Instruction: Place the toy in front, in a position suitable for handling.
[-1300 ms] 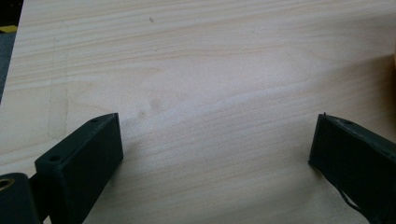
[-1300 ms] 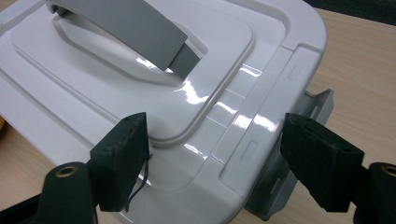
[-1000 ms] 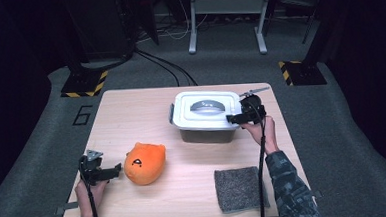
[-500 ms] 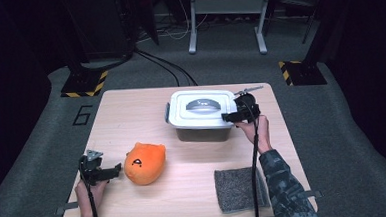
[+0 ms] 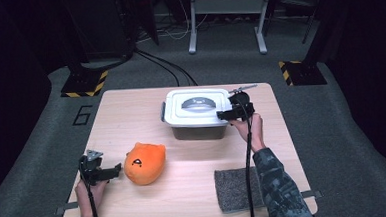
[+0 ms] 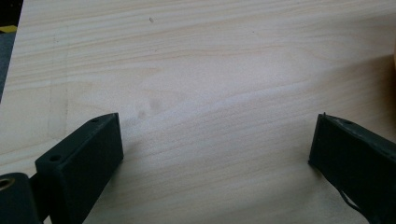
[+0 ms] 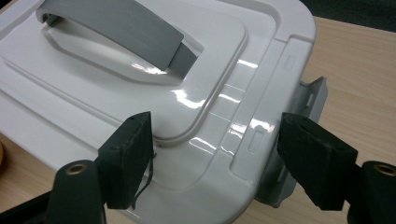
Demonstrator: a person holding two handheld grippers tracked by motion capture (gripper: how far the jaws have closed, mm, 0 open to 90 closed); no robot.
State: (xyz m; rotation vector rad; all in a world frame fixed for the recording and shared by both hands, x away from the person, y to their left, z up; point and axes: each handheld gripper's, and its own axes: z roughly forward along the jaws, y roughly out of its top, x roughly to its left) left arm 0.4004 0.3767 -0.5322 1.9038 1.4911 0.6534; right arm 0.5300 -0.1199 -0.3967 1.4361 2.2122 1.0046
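A white lidded box (image 5: 196,119) with a grey handle (image 5: 198,103) stands at the table's back middle. My right gripper (image 5: 227,114) is at the box's right end. In the right gripper view its jaws (image 7: 215,128) stand open over the lid (image 7: 187,88): one fingertip (image 7: 133,135) above the lid's raised panel, the other beside the grey latch (image 7: 310,100). An orange plush (image 5: 145,163) lies at the front left. My left gripper (image 5: 115,171) rests just left of it, open (image 6: 217,121) over bare wood.
A grey cloth (image 5: 238,189) lies flat at the front right corner of the wooden table (image 5: 131,116). The person's right sleeve crosses beside it. Dark floor, cables and a metal stand lie beyond the table's far edge.
My right gripper has moved a little to the left, and the box has shifted leftward with it. The left gripper and the plush have stayed put.
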